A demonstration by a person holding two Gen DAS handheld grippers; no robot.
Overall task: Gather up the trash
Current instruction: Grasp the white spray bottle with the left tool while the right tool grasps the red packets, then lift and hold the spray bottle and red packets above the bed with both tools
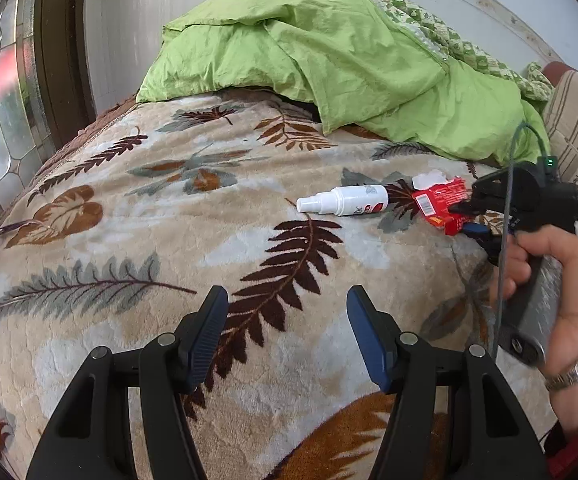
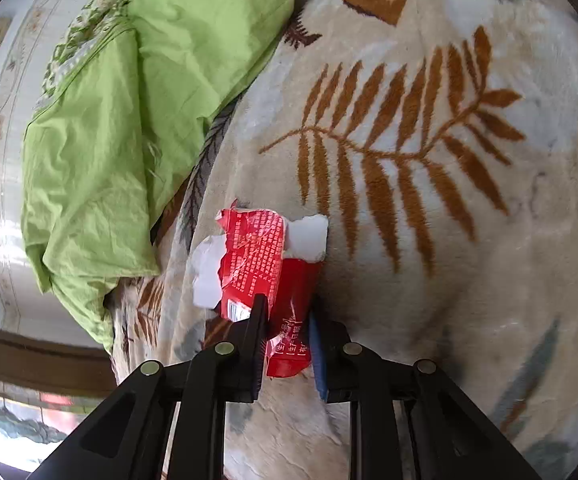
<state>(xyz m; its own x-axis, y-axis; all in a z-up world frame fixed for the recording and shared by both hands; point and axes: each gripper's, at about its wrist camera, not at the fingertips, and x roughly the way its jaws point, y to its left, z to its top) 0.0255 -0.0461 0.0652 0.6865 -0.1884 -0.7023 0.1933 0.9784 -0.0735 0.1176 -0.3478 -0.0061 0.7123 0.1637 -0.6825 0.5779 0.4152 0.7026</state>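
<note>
red wrapper pinched on the bed

left wrist view: the left gripper [image 1: 287,300] hovers over the leaf-print blanket [image 1: 137,240], fingers spread and empty; a white spray bottle [image 1: 343,200] lies beside the red wrapper [image 1: 441,204].

right wrist view: the right gripper [image 2: 287,312] has its fingers clamped on the red wrapper [image 2: 265,256], near the green quilt [image 2: 129,120].

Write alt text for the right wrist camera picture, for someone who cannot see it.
A black two-finger right gripper is closed on a torn red cardboard box with white inner flaps, lying on a plush beige blanket patterned with brown fern leaves. A crumpled lime-green quilt is heaped to the left, against a white wall.
</note>
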